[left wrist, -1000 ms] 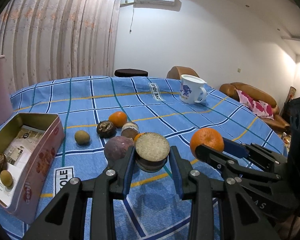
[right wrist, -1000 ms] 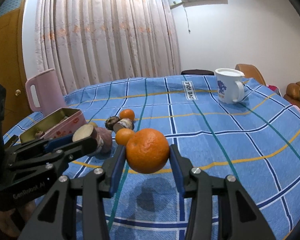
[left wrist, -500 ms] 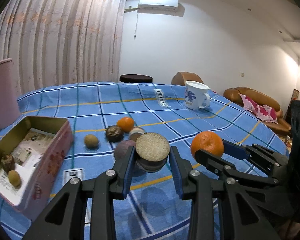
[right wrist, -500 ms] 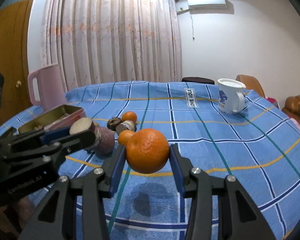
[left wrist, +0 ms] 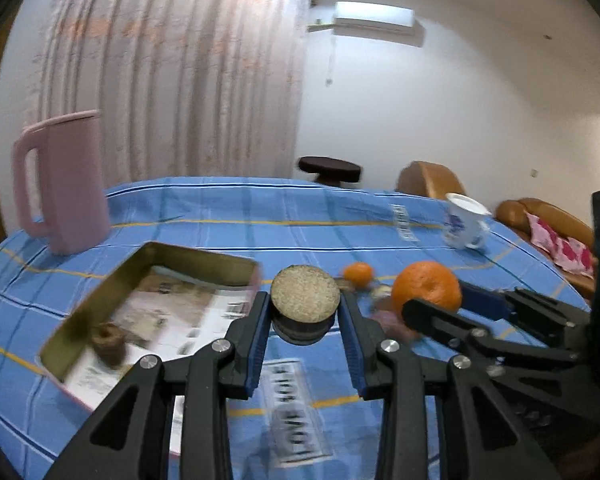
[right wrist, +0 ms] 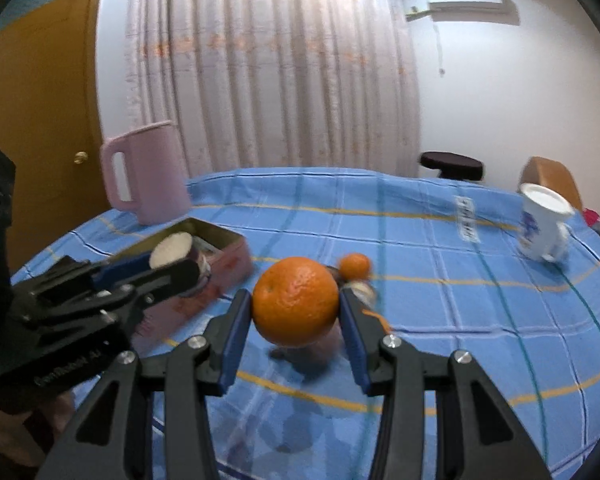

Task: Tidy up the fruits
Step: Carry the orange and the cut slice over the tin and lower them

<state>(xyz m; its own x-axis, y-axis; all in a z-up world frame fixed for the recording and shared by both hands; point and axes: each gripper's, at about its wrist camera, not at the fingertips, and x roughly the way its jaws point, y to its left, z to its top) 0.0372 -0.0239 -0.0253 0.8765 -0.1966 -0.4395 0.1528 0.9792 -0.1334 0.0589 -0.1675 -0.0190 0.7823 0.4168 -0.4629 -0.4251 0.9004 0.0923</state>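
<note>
My left gripper (left wrist: 305, 314) is shut on a dark round fruit with a pale cut top (left wrist: 305, 299), held above the cloth just right of the open tin box (left wrist: 198, 257). In the right wrist view the left gripper (right wrist: 174, 266) and that cut fruit (right wrist: 171, 249) hang in front of the tin (right wrist: 226, 270). My right gripper (right wrist: 296, 310) is shut on a large orange (right wrist: 296, 300), which also shows at the right of the left wrist view as the orange (left wrist: 426, 288). One brown fruit (left wrist: 108, 345) lies inside the tin. A small orange (left wrist: 358, 273) and blurred fruits sit on the cloth behind.
A pink jug (left wrist: 66, 184) stands behind the tin at the far left. A white mug (right wrist: 540, 224) stands at the far right on the blue checked tablecloth (right wrist: 440, 320). A dark stool (right wrist: 450, 164) and brown sofa lie beyond the table.
Both grippers have swung left toward the tin and risen a little, each still carrying its fruit. The tin and jug have moved toward the middle of both views.
</note>
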